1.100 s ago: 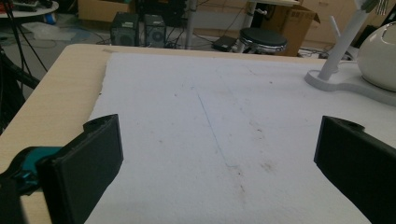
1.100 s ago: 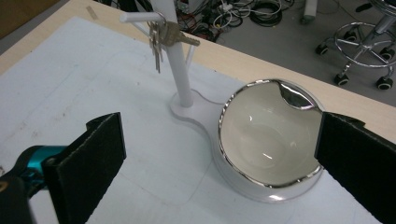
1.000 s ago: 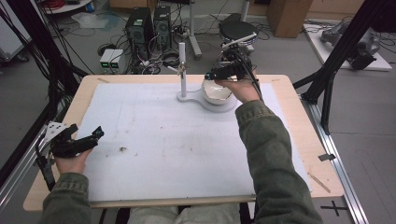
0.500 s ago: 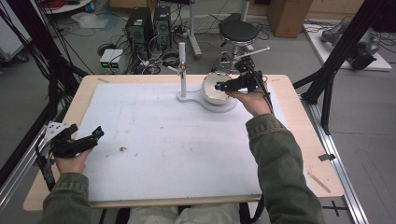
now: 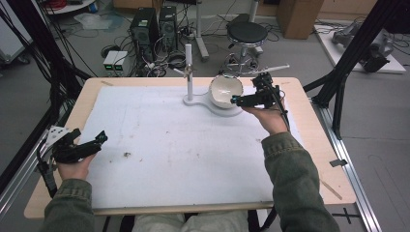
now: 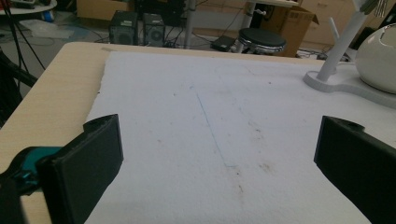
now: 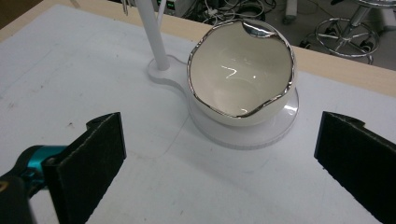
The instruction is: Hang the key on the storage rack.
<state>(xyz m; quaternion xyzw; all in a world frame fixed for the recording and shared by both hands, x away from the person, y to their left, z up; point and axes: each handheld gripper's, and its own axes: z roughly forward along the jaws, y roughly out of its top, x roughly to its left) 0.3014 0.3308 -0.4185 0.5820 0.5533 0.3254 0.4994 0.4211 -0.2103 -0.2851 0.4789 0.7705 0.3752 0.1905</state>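
High view: wooden table (image 5: 314,145) with a white mat (image 5: 183,145) over most of the top, some brown stains on it. Room behind the table has PC towers (image 5: 154,29), a round stool (image 5: 247,34), cardboard boxes and loose cables on the floor.

Right gripper (image 5: 235,101): jaws wide apart, holding nothing, touching nothing. White bowl (image 7: 240,67) with a silver wavy rim sits straight ahead of it, near but clear of both jaws, mouth tilted toward the gripper. The bowl rests on the round pad of a white stand (image 7: 243,133), whose post (image 7: 152,32) rises ahead-left of the jaws.

Left gripper (image 5: 101,137): jaws also wide apart, empty, over bare mat at the near-left side. From it, the bowl and stand are far ahead to the right.

Versus a second ago: the right gripper was up at the bowl, over its rim; it has since pulled back toward the person and to the bowl's right. The bowl now sits tipped on the pad. Left gripper unchanged.
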